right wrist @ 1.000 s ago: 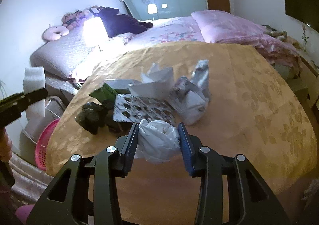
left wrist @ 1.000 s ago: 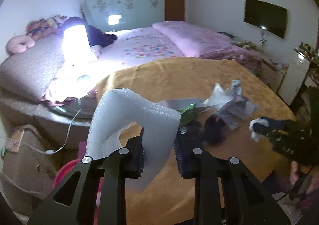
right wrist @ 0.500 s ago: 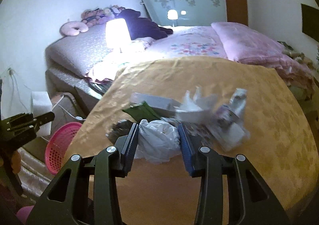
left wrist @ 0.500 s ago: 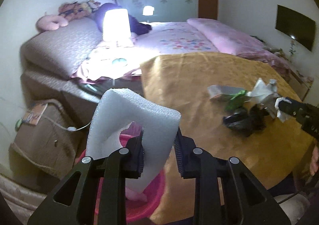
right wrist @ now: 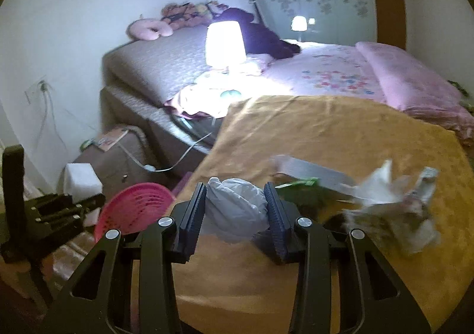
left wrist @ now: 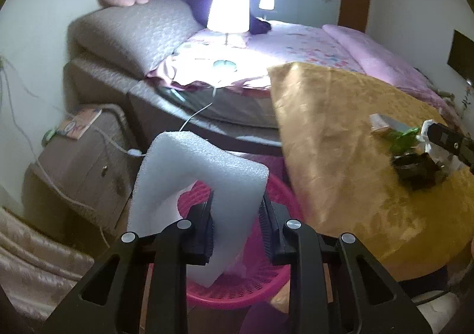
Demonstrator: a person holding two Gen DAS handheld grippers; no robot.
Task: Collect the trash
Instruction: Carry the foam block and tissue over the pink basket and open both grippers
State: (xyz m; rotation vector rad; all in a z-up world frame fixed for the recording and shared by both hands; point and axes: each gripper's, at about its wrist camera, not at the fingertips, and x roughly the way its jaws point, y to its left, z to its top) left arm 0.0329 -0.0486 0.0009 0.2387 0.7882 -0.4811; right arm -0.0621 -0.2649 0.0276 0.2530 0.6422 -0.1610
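My left gripper is shut on a bent piece of white foam, held above the pink basket on the floor beside the table. My right gripper is shut on a crumpled white wad of plastic or paper over the left part of the gold tablecloth. In the right wrist view the left gripper with its foam hangs left of the pink basket. More trash lies on the table: a grey flat box, a green wrapper, crumpled white paper and a dark lump.
A brown bedside cabinet with cables stands left of the basket. Behind it is a bed with a lit lamp, pink quilt and soft toys. The table's left edge drops close beside the basket.
Both grippers have swung left, away from the trash pile. The left one with the foam went from over the table's edge to above the pink basket; the right follows with its white wad.
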